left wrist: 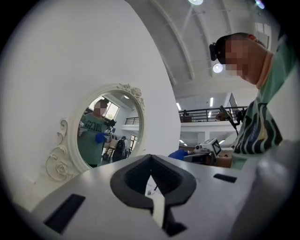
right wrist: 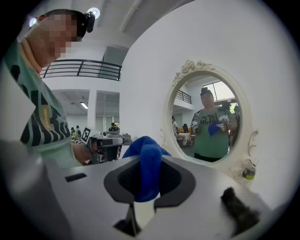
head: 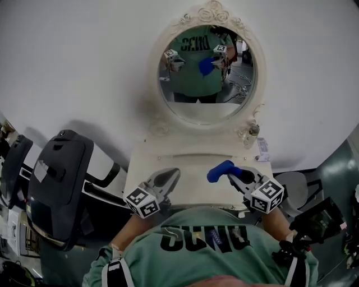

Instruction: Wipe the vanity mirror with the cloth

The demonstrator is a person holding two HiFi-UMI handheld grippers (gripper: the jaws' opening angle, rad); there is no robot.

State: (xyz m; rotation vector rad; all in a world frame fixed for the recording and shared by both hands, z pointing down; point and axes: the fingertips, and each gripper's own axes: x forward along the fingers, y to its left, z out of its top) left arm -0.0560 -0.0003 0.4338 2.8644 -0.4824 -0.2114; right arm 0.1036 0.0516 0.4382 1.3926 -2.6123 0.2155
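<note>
Now, R gripper (head: 233,175): clamped on blue cloth (head: 219,171)
L gripper (head: 173,174): jaws together, nothing btwn
Vanity mirror (head: 206,78): ahead of both grippers, cloth not touching it

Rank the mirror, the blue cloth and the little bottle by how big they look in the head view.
1. vanity mirror
2. blue cloth, though it sits nearer the camera
3. small bottle by the mirror's base

A soft, fleecy blue cloth (right wrist: 147,166) is seen between the smooth, matt grey plastic-looking jaws of the right gripper (head: 231,175), and glossy glass is set in the vanity mirror's (head: 196,95) carved, cream-painted frame (head: 211,12).
</note>
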